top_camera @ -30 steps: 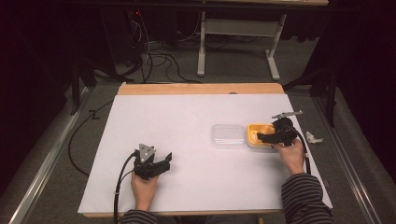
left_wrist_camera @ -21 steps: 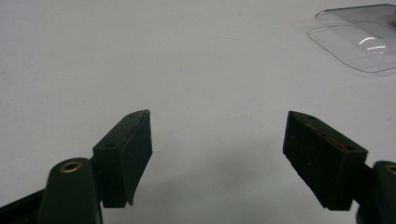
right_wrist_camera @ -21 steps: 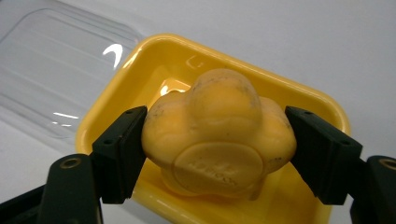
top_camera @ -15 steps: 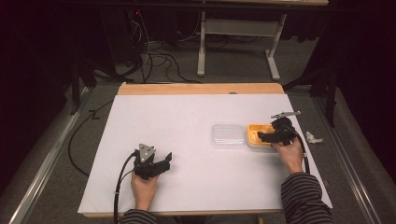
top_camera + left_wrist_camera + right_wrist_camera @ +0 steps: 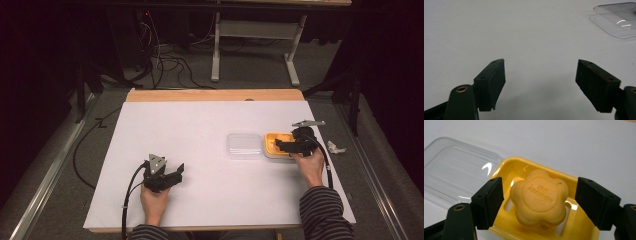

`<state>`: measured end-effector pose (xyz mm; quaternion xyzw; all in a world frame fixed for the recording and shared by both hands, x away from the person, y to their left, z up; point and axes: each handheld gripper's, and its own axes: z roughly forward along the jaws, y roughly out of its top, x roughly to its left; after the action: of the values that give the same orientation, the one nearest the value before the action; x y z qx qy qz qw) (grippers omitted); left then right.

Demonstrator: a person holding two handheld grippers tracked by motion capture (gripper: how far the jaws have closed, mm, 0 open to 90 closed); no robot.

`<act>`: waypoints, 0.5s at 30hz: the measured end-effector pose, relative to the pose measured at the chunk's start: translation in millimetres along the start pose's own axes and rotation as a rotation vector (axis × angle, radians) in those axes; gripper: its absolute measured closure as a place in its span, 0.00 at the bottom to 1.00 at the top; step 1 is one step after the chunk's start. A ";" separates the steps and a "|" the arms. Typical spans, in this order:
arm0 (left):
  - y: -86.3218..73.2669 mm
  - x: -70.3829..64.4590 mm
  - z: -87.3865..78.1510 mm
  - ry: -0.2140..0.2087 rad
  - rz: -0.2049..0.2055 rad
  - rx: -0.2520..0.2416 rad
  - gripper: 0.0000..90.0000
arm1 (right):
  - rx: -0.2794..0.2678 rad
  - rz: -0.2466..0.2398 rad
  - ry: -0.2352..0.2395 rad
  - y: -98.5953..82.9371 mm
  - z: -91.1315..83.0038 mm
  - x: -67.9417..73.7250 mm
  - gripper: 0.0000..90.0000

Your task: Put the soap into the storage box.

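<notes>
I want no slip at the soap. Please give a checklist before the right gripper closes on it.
1. Right gripper open: ok.
2. Soap between its jaws, gaps on both sides: ok.
3. Soap sits in the yellow dish: ok.
4. Clear lid off the dish, lying beside it: ok.
5. Left gripper open, over bare table, out of the way: ok.
6. Jaws low enough for a firm grip: cannot tell.

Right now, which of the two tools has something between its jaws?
The right tool: its open jaws flank the orange flower-shaped soap in the yellow plastic dish. The left tool spans bare table.
</notes>
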<state>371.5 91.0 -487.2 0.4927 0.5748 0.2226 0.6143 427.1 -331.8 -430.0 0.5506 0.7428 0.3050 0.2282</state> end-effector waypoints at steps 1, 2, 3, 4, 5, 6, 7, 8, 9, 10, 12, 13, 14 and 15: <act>0.0 0.1 -0.1 0.000 0.001 0.001 0.27 | -0.010 0.002 0.004 0.1 -1.7 -0.2 0.26; 0.0 0.0 0.0 0.000 0.001 0.000 0.27 | -0.023 0.003 0.009 0.2 -5.5 0.3 0.26; 0.0 0.0 0.0 0.000 0.000 0.000 0.27 | -0.023 0.003 0.009 0.2 -5.5 0.3 0.26; 0.0 0.0 0.1 0.001 0.000 0.000 0.27 | -0.028 0.002 0.011 0.2 -6.9 0.7 0.26; 0.1 -0.1 0.4 0.002 -0.006 -0.001 0.27 | -0.032 -0.002 0.014 0.2 -8.9 1.3 0.26; 0.2 0.6 0.4 0.005 0.000 0.004 0.27 | -0.037 -0.006 0.015 0.2 -10.7 1.9 0.26; 0.2 0.6 0.5 0.004 -0.003 0.001 0.27 | -0.048 -0.016 0.014 0.2 -15.2 3.4 0.26; 0.2 0.6 0.5 0.004 -0.003 0.001 0.27 | -0.048 -0.016 0.014 0.2 -15.2 3.4 0.26; 0.2 0.5 0.5 0.004 -0.002 0.001 0.27 | -0.052 -0.017 0.014 0.2 -17.0 3.6 0.26; 0.3 0.1 0.4 0.004 -0.007 0.000 0.27 | -0.066 -0.017 0.016 0.2 -21.4 3.7 0.26; 0.3 0.1 0.4 0.004 -0.007 -0.001 0.27 | -0.073 -0.013 0.019 0.2 -23.5 3.8 0.26; 0.1 0.1 0.1 0.002 -0.001 0.000 0.27 | -0.081 -0.012 0.029 0.2 -27.5 3.3 0.27; 0.1 0.1 0.1 0.002 -0.001 0.000 0.27 | -0.081 -0.012 0.029 0.2 -27.5 3.3 0.27; 0.0 0.0 -0.1 0.001 0.002 0.000 0.27 | -0.084 -0.011 0.030 0.0 -28.6 3.3 0.27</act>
<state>371.4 91.0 -487.2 0.4933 0.5745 0.2236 0.6137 406.9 -334.4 -409.7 0.5318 0.7357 0.3428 0.2418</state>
